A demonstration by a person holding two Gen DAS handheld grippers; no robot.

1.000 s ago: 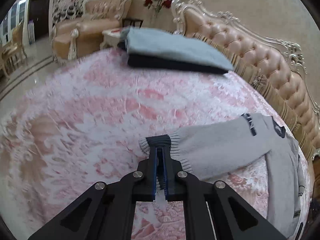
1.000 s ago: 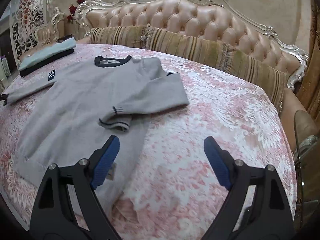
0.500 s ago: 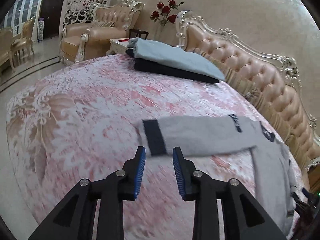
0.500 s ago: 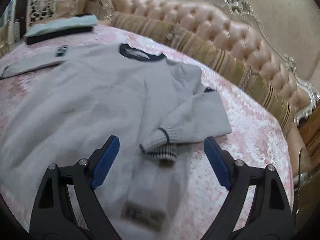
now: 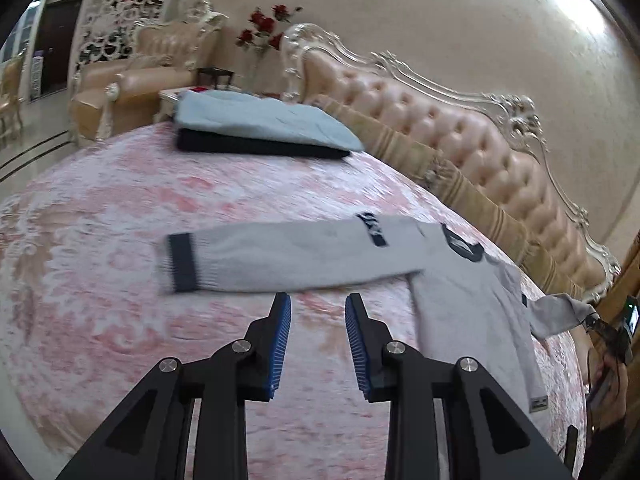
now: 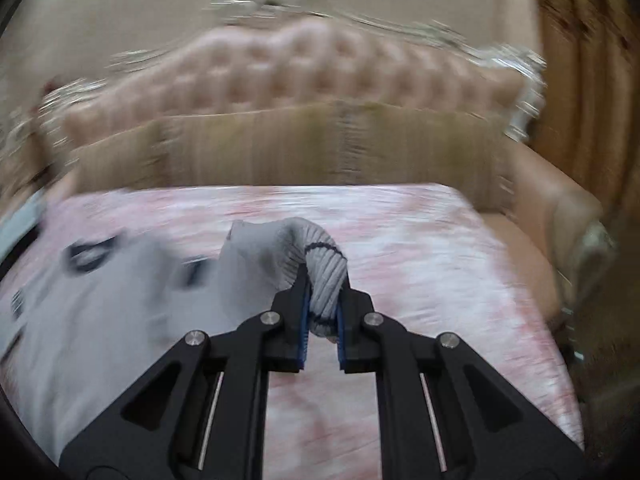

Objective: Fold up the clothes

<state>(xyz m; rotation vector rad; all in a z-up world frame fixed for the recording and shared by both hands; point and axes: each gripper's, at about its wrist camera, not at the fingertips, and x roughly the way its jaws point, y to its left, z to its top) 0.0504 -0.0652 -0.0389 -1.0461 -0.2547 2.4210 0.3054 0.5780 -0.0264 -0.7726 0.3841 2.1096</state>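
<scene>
Two grippers here, each doing something different. Nearest the left camera, the left gripper point(image 5: 318, 304) hangs over the pink patterned bedspread point(image 5: 120, 320) with its blue pads a moderate gap apart and nothing between them. Just past its tips lies the grey sweater point(image 5: 460, 292), spread flat across the bedspread. One sleeve point(image 5: 280, 256) stretches out toward the left side of the bed and ends in a dark cuff point(image 5: 182, 262), flat on the cover. There's a dark patch partway up that sleeve and a dark collar point(image 5: 464, 244) further along, near the striped pillows point(image 5: 480, 200).

Over on the right, the right gripper point(image 6: 322, 316) is clamped tight on the other cuff point(image 6: 326, 276), the ribbed one with a thin dark stripe. That cuff bulges up out of the pads, and the sleeve point(image 6: 264, 256) behind it is lifted off the bedspread, drooping back toward the sweater body. The right view is pretty smeared with motion blur, so finer detail is lost.

Farther back, at the far left corner of the bed, sits a folded pile: a light blue piece point(image 5: 260, 120) on top of a dark one point(image 5: 256, 146). Beyond the bed is the tufted pink headboard point(image 5: 460, 128) with a carved pale frame, and further still red flowers point(image 5: 268, 28) and an armchair point(image 5: 132, 80).
</scene>
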